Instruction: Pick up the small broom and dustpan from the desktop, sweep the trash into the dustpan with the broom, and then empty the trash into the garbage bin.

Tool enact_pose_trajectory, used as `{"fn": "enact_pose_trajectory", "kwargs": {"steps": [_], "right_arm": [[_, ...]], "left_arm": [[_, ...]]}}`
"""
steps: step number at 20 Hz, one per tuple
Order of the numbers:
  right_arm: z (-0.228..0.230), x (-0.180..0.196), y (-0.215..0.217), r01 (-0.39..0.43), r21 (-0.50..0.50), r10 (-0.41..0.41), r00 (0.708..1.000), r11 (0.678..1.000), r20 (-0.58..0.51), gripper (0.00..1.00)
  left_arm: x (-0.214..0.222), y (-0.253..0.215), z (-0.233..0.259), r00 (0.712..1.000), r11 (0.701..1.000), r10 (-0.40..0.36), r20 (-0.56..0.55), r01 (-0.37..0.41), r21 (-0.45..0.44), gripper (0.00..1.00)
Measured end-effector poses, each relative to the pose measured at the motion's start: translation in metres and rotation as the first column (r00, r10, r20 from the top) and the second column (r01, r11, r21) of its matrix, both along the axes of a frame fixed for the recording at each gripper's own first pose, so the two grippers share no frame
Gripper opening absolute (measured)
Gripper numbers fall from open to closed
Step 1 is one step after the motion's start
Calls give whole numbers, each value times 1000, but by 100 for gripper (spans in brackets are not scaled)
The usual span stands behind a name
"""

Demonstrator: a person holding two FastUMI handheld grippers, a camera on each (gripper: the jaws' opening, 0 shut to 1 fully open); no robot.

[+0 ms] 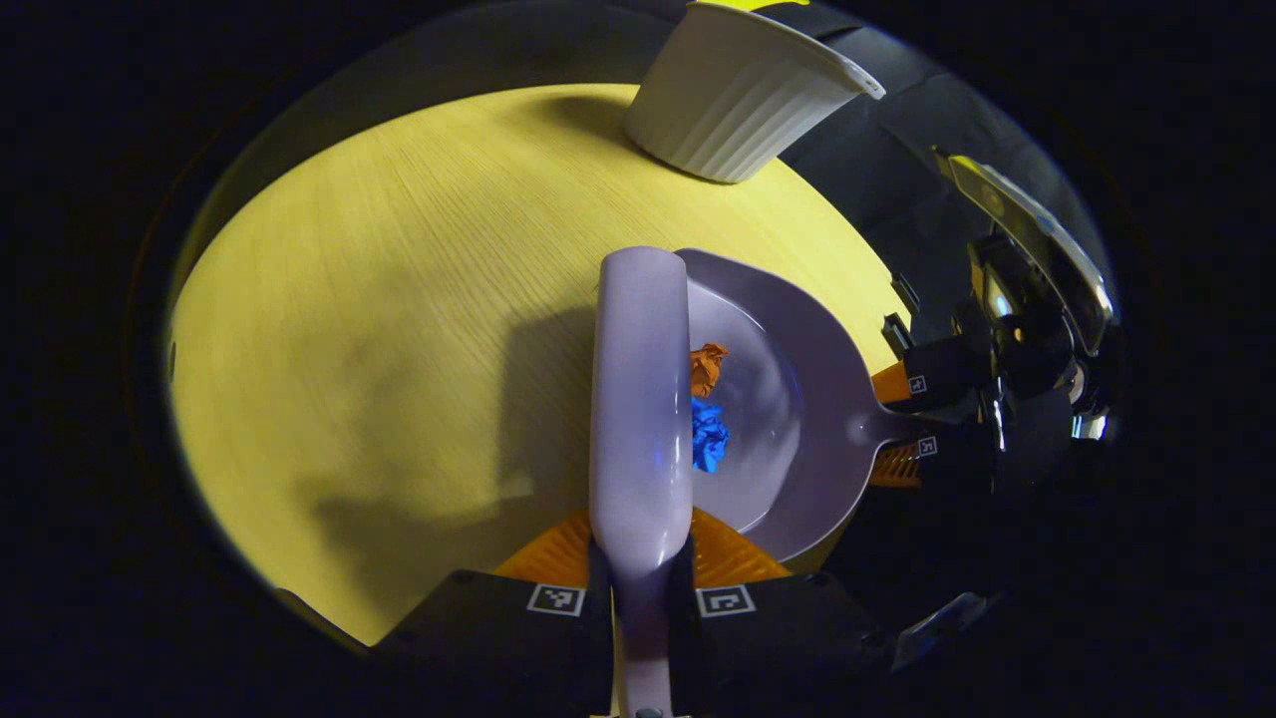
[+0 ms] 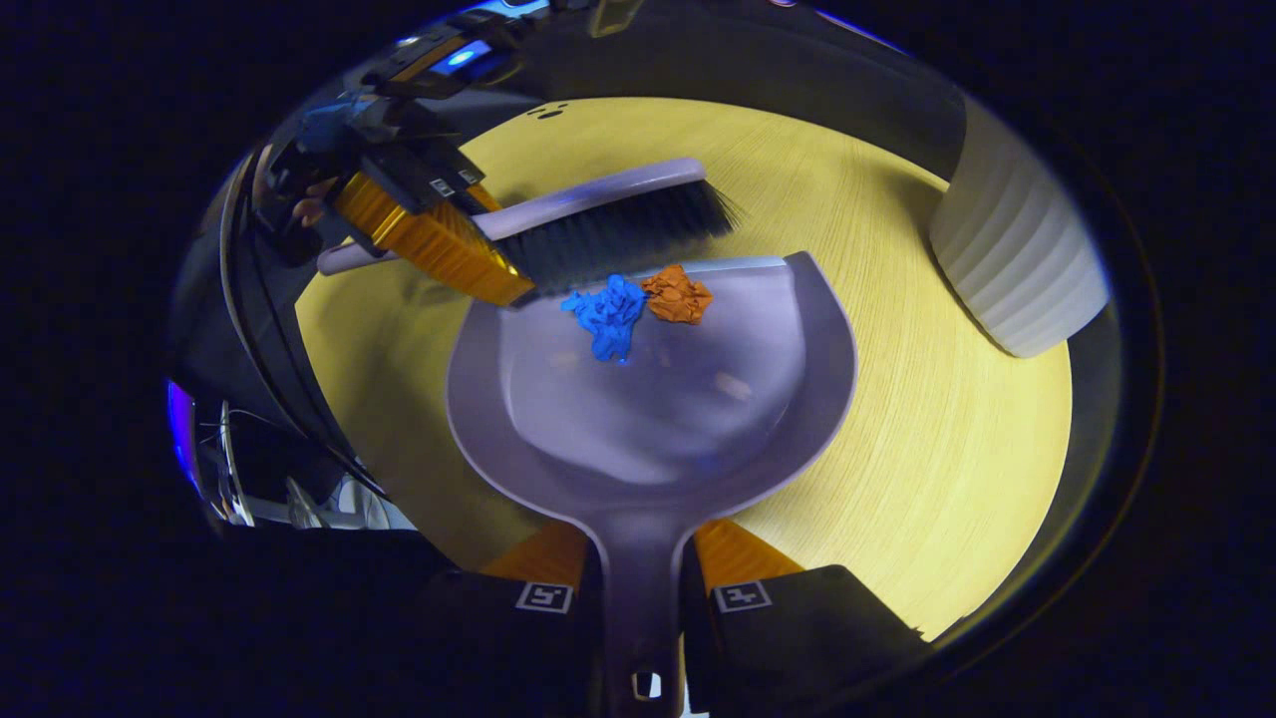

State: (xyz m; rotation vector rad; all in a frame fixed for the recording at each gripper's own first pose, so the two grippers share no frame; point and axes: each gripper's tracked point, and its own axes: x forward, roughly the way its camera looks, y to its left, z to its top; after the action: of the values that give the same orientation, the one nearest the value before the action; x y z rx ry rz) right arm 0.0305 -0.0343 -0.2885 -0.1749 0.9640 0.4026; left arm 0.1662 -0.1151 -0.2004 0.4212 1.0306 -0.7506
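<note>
Pale lilac dustpan (image 2: 658,419) is sitting flat on the yellow wood table (image 2: 947,449), with a crumpled blue scrap (image 2: 606,314) and an orange scrap (image 2: 678,294) lying side by side just inside its front lip. The matching broom (image 2: 598,224) is hanging over that lip, black bristles pointing down at the scraps. The white ribbed garbage bin (image 2: 1017,269) is standing near the table's edge.

L gripper (image 1: 638,563) grips broom (image 1: 641,399) over dustpan (image 1: 797,419) w/ trash.
</note>
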Motion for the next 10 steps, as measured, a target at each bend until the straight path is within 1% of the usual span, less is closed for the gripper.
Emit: {"fn": "enact_pose_trajectory", "kwargs": {"steps": [1,2,5,8,10], "right_arm": [[1,0,0,2,10,-2,1000,1000,8,41],[1,2,-1,4,12,-4,1000,1000,14,36],[8,3,-3,14,10,-14,1000,1000,23,36],[16,1,-7,11,-11,-10,998,1000,57,36],[16,1,-7,6,-30,-4,997,1000,80,36]], "left_arm": [[-2,0,7,999,1000,16,28,-15,-17,27],[-6,2,12,998,999,34,57,-32,-32,25],[-22,15,35,983,990,117,142,-105,-89,26],[-48,44,54,956,973,205,207,-176,-152,27],[-66,73,62,926,955,280,253,-240,-176,27]]}}
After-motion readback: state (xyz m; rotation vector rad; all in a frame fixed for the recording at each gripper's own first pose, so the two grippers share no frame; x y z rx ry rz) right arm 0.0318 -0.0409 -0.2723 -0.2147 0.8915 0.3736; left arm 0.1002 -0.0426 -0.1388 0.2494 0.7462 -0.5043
